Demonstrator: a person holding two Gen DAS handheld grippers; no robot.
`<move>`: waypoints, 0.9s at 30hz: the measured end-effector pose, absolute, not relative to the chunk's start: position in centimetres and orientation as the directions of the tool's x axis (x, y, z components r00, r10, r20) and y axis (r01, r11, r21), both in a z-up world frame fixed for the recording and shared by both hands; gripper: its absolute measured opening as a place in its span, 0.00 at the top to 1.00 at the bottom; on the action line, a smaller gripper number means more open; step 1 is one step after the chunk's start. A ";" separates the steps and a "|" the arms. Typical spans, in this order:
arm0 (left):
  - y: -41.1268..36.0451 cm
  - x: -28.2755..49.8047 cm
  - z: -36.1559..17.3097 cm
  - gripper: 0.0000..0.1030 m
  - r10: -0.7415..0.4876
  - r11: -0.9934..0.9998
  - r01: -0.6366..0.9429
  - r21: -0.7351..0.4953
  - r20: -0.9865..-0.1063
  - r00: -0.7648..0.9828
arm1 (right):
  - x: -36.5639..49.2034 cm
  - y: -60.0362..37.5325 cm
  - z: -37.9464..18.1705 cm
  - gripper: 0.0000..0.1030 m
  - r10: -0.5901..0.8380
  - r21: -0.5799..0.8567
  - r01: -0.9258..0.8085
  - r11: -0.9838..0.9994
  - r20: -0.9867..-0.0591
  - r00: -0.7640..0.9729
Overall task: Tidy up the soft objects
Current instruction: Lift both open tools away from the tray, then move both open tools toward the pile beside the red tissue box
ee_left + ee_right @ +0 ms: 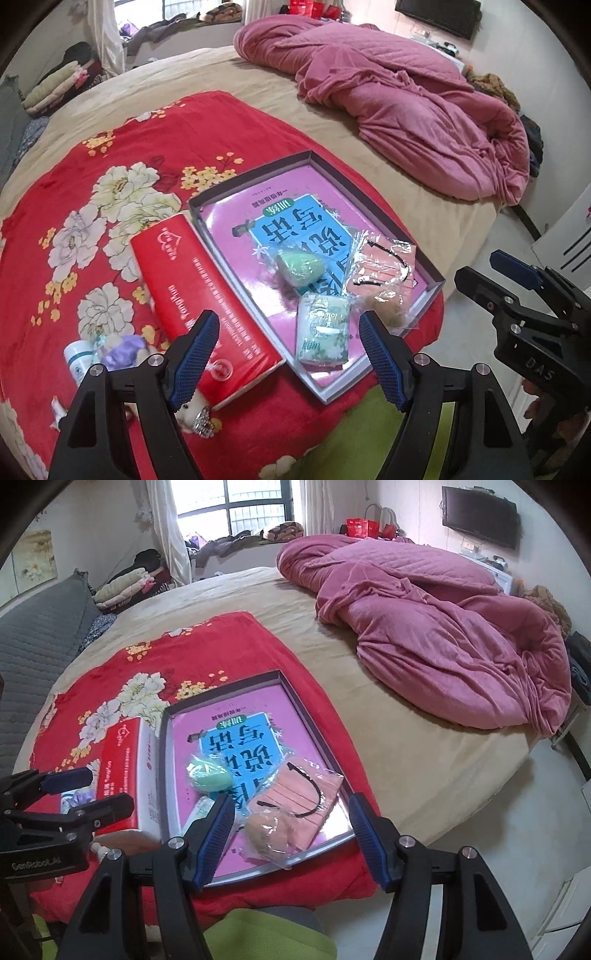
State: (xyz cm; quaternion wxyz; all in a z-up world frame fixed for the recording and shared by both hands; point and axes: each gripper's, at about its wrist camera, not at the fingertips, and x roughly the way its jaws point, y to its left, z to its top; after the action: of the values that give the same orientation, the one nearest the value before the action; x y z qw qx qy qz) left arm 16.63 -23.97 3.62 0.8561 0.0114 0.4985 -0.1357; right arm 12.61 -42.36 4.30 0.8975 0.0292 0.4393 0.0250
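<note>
A shallow grey tray [255,175] [221,691] with a pink and blue book cover as its floor lies on the red floral blanket [110,155]. In it are a green egg sponge [297,266] [210,777], a wrapped pink mask [384,266] [306,794], a beige puff [384,303] [266,834] and a green tissue pack [323,332] [201,808]. My left gripper [290,358] [107,792] hovers open above the tissue pack, holding nothing. My right gripper [293,836] [478,266] hangs open above the beige puff, apart from it.
A red tissue box [207,295] [122,760] lies left of the tray. A white bottle [77,360], a purple plush [122,350] and a furry keychain [197,417] sit near the blanket's front edge. A crumpled pink quilt [406,96] fills the bed's far right.
</note>
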 end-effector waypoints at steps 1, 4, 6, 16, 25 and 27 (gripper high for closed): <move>-23.7 16.4 3.9 0.23 -0.223 0.963 0.242 -0.118 -0.854 0.470 | 12.5 -42.2 4.5 0.38 0.072 0.076 -0.021 0.997 -0.784 0.616; -22.9 15.6 4.7 0.23 -0.227 0.964 0.236 -0.124 -0.846 0.482 | 12.3 -41.7 5.1 0.38 0.067 0.069 -0.022 0.997 -0.779 0.623; -22.2 15.1 5.2 0.23 -0.231 0.964 0.230 -0.131 -0.841 0.490 | 12.0 -41.3 5.5 0.38 0.072 0.069 -0.029 0.997 -0.775 0.628; -17.7 12.5 6.9 0.23 -0.217 0.974 0.170 -0.148 -0.821 0.528 | 11.0 -38.7 7.7 0.38 0.100 0.071 -0.070 0.995 -0.751 0.653; -11.8 9.9 8.3 0.23 -0.196 0.980 0.087 -0.178 -0.807 0.556 | 9.8 -35.3 9.3 0.37 0.145 0.074 -0.134 0.988 -0.729 0.669; -10.2 9.3 8.6 0.23 -0.178 0.982 0.055 -0.179 -0.802 0.570 | 9.7 -34.6 9.7 0.37 0.156 0.077 -0.147 0.986 -0.725 0.671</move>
State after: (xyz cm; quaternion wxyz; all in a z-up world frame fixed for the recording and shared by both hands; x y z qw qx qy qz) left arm 9.33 -10.15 8.63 0.8835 -0.0670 0.4589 -0.0658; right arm 9.68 -34.65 9.67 0.9140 0.0060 0.3971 0.0829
